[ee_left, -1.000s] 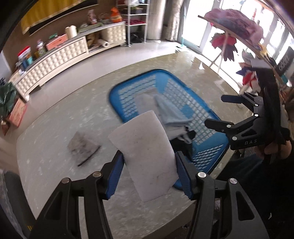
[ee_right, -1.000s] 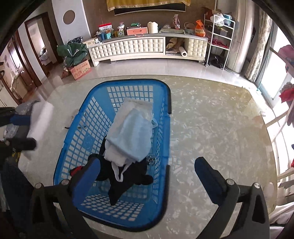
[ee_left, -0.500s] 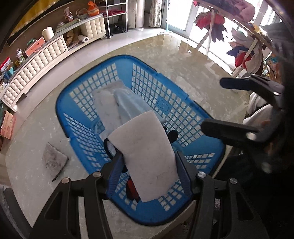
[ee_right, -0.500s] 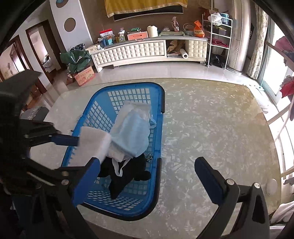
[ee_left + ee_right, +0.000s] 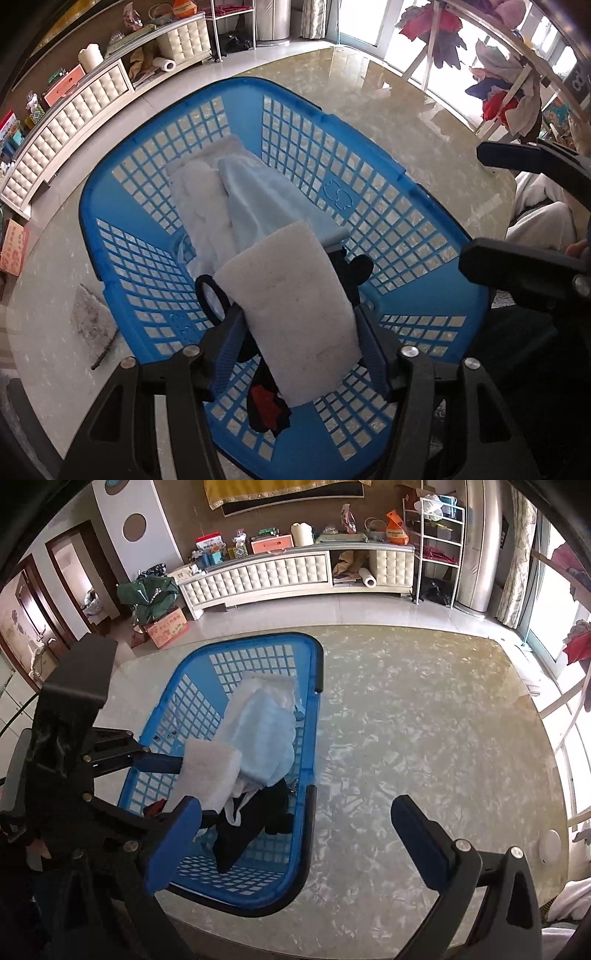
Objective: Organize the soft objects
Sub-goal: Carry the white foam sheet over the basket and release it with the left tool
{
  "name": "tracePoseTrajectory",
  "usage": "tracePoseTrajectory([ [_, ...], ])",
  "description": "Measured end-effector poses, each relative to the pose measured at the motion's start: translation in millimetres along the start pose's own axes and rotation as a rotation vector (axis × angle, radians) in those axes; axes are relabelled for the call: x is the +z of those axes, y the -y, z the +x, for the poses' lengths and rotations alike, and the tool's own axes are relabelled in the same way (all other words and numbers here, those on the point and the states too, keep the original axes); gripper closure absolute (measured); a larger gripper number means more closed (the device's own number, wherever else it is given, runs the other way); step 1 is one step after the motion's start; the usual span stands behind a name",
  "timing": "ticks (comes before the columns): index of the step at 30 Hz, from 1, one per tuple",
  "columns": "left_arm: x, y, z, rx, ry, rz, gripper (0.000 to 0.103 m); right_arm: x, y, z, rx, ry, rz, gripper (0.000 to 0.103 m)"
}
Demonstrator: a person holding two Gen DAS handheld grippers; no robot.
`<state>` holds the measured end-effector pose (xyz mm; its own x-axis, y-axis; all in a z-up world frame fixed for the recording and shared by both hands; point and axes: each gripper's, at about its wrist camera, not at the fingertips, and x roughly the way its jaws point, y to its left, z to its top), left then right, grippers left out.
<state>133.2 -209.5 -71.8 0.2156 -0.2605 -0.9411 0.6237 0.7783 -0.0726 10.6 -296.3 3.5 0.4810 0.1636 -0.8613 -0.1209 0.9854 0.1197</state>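
Note:
My left gripper is shut on a thick white foam pad and holds it above the near half of the blue laundry basket. The pad and basket also show in the right wrist view. In the basket lie a white cloth, a light blue cloth and dark clothes with a red patch. My right gripper is open and empty, above the table just right of the basket.
A grey scouring pad lies on the marble table left of the basket. A drying rack with clothes stands to the right. A white cabinet runs along the far wall.
My left gripper has carried the white pad from over the table to over the basket and moved lower over the clothes. The right gripper has stayed open, shifting slightly right.

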Motion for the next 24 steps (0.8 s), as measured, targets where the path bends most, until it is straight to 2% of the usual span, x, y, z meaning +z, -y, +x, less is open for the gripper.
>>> tracePoseTrajectory([
  [11, 2, 3, -9, 0.002, 0.020, 0.032, 0.017, -1, -1, -1, 0.001, -0.003, 0.000, 0.000],
  [17, -1, 0, -20, 0.027, 0.050, 0.033, 0.013, -1, -2, -2, 0.007, 0.006, -0.004, 0.000],
  [24, -14, -9, -51, 0.057, 0.149, 0.035, 0.012, 0, -11, -2, -0.003, 0.027, -0.027, 0.000],
])
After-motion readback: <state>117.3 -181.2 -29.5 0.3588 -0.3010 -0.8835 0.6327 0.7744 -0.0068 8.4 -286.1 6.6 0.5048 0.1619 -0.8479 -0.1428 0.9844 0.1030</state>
